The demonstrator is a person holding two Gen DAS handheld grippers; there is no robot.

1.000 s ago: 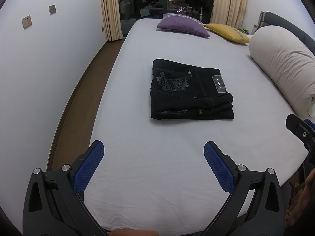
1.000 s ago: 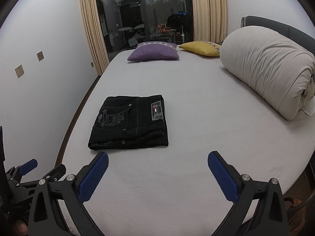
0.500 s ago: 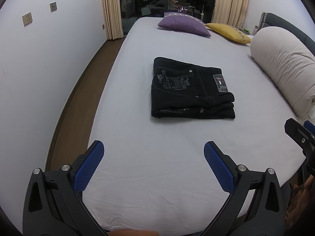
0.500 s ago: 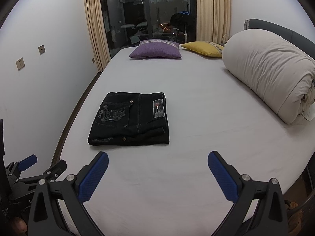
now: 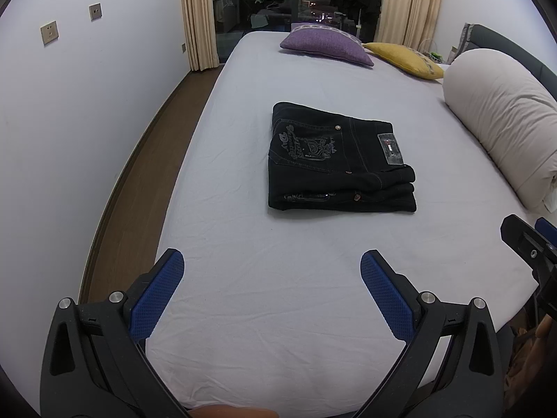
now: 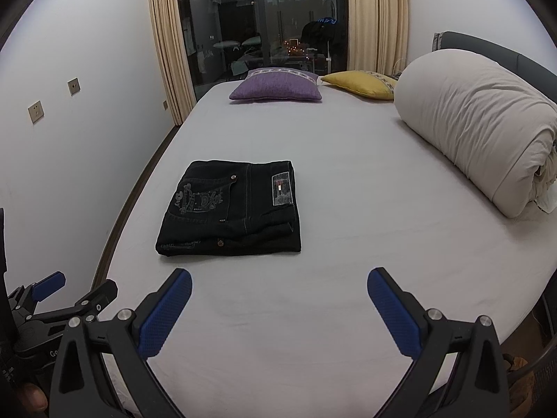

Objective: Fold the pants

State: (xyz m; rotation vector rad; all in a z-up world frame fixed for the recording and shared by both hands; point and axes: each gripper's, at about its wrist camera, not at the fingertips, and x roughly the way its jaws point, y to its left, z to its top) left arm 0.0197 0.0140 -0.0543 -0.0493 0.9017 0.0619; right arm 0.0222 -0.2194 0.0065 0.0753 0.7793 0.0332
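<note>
On the bed (image 5: 285,296): black pants (image 5: 339,160) lay folded.
Left hand-held gripper (image 5: 271,271) and right hand-held gripper (image 6: 278,289) hovered apart, empty.

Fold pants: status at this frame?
Done: the black pants lie on the bed as a compact, layered rectangle. In hand: nothing; left gripper and right gripper are both open, short of them. Left: nothing visible.

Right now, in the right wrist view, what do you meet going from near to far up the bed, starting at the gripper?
right gripper, open → bare sheet of the bed → folded black pants → purple pillow → dark glass door
</note>
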